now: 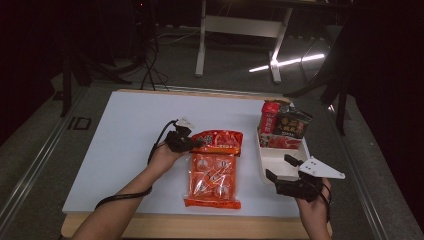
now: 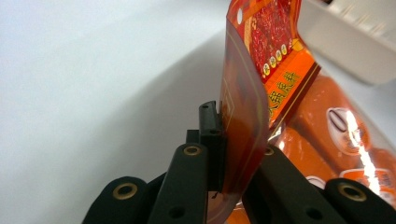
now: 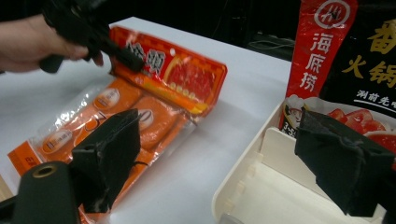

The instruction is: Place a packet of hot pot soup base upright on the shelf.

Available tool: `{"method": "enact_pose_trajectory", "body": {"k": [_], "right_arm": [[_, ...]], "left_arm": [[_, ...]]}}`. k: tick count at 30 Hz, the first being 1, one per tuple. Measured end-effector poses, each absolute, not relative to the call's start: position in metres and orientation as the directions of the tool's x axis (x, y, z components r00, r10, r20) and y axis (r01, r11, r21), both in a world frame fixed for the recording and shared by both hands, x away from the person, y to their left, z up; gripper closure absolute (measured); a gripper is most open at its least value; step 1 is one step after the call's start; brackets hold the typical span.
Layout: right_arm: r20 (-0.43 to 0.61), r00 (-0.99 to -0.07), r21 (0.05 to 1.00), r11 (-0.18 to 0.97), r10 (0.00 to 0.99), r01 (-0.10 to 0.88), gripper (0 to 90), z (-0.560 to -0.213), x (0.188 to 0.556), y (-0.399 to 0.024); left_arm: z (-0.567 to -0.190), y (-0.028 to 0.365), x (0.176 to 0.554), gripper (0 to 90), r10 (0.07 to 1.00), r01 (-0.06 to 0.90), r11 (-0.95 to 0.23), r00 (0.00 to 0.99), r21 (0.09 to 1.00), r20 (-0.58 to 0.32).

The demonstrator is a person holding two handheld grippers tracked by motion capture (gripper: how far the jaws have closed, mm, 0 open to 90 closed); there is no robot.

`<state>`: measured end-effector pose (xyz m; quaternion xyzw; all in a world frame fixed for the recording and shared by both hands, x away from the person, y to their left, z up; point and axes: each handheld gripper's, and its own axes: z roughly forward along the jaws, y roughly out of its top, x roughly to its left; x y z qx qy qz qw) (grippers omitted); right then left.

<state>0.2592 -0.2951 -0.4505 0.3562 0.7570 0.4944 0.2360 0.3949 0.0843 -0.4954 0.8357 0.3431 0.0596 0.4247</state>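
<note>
Black jaws of the left gripper (image 2: 219,154) are clamped tight on the header card of the orange sausage pack (image 1: 212,172); the card is pinched between the pads and stands up edge-on between them. Grasp looks done, and lifting has only started, judging by the top edge being raised while the rest lies flat on the white table (image 1: 125,135). Left to do, likely: carry it over to the cream tray (image 1: 280,170) ahead of the right gripper (image 1: 282,172), whose jaws hang wide apart holding nothing, just short of the tray's near empty compartment. 2 packets, 1 red (image 1: 270,117) and 1 dark (image 1: 294,124), stand in the tray's far end. Pack is clear film over orange sausages, glossy, floppy, with a red-orange printed header with a hang hole.
</note>
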Motion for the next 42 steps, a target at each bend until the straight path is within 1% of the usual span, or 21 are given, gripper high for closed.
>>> {"method": "enact_pose_trajectory", "body": {"k": [7,8,9,10,12,13,17,21,25,33,34,37,42], "right_arm": [[-0.039,-0.637,0.92,0.277,0.77,0.278,13.8,-0.448,0.258,-0.293],[-0.009,-0.647,0.924,0.253,0.762,0.286,13.7,-0.447,0.257,-0.293],[-0.009,-0.647,0.924,0.253,0.762,0.286,13.7,-0.447,0.257,-0.293],[-0.029,-0.64,0.926,0.263,0.768,0.272,13.7,-0.444,0.256,-0.292],[-0.038,-0.643,0.928,0.265,0.765,0.261,13.8,-0.443,0.255,-0.292],[-0.047,-0.638,0.932,0.263,0.768,0.248,11.6,-0.44,0.252,-0.29],[-0.073,-0.643,0.932,0.281,0.763,0.228,10.2,-0.438,0.249,-0.286],[-0.055,-0.661,0.93,0.28,0.748,0.239,10.2,-0.438,0.248,-0.28],[-0.068,-0.652,0.918,0.303,0.755,0.256,10.3,-0.439,0.249,-0.276],[-0.063,-0.656,0.913,0.309,0.752,0.267,11.4,-0.44,0.25,-0.276],[-0.059,-0.657,0.913,0.306,0.752,0.269,12.5,-0.441,0.25,-0.275],[-0.055,-0.663,0.912,0.309,0.746,0.271,13.3,-0.44,0.25,-0.274],[-0.043,-0.688,0.913,0.308,0.724,0.266,14.7,-0.438,0.248,-0.271]], "left_arm": [[-0.475,0.085,0.383,89.8,0.606,0.489,-0.4,0.776,0.776,-0.176],[-0.469,0.084,0.38,89.8,0.601,0.485,-0.399,0.779,0.778,-0.178],[-0.469,0.084,0.38,89.8,0.601,0.485,-0.399,0.779,0.778,-0.178],[-0.465,0.084,0.377,89.8,0.596,0.475,-0.4,0.784,0.784,-0.171],[-0.462,0.084,0.375,89.8,0.594,0.472,-0.403,0.787,0.784,-0.168],[-0.46,0.084,0.374,89.8,0.589,0.466,-0.404,0.791,0.788,-0.166],[-0.456,0.084,0.37,89.8,0.585,0.458,-0.406,0.795,0.791,-0.16],[-0.452,0.084,0.367,89.8,0.577,0.444,-0.403,0.802,0.8,-0.155],[-0.445,0.082,0.361,89.8,0.561,0.423,-0.388,0.813,0.819,-0.154],[-0.429,0.081,0.344,89.8,0.521,0.38,-0.374,0.841,0.846,-0.147],[-0.427,0.081,0.341,89.8,0.512,0.373,-0.373,0.846,0.85,-0.146],[-0.421,0.08,0.334,89.8,0.497,0.352,-0.378,0.858,0.856,-0.133],[-0.411,0.076,0.318,89.9,0.46,0.288,-0.382,0.883,0.878,-0.09]]}}
